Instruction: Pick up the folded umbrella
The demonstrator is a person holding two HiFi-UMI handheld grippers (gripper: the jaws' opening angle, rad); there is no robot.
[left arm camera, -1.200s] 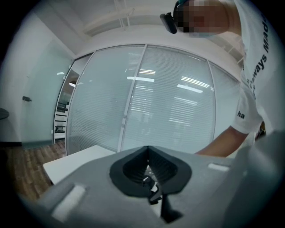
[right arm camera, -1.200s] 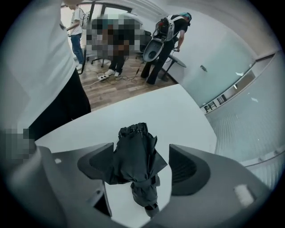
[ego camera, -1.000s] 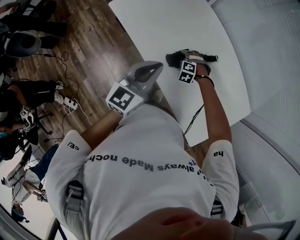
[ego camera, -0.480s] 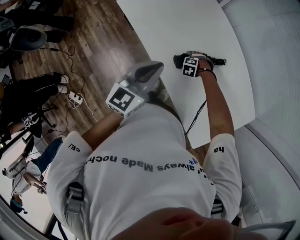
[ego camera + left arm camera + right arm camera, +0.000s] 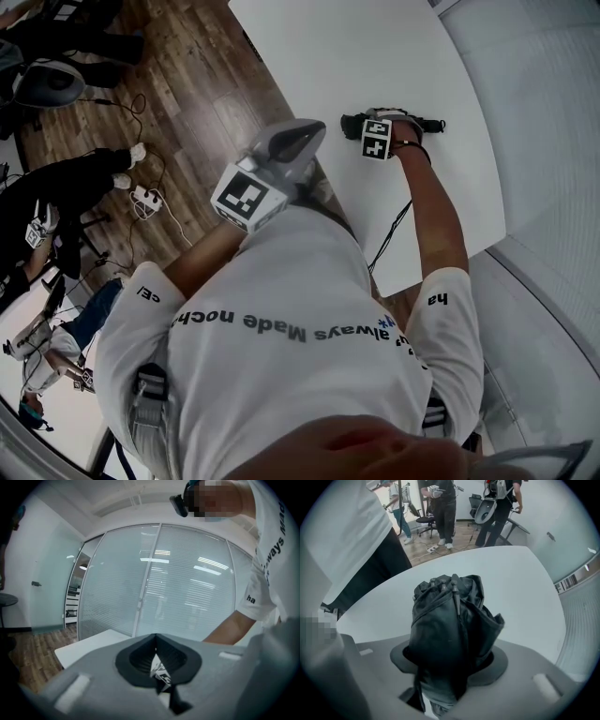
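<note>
White surface [image 5: 356, 47] below — my right gripper [image 5: 390, 127], wide open a moment ago, is closing on the folded umbrella [image 5: 450, 620], pads biting fabric — lift comes next.

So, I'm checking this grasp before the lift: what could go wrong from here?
The right gripper is closing its jaws around the folded umbrella, mostly on loose, bunched fabric; the cloth may give and the umbrella sag or slip when lifted. The cable trailing over the table might drag during the lift.
</note>
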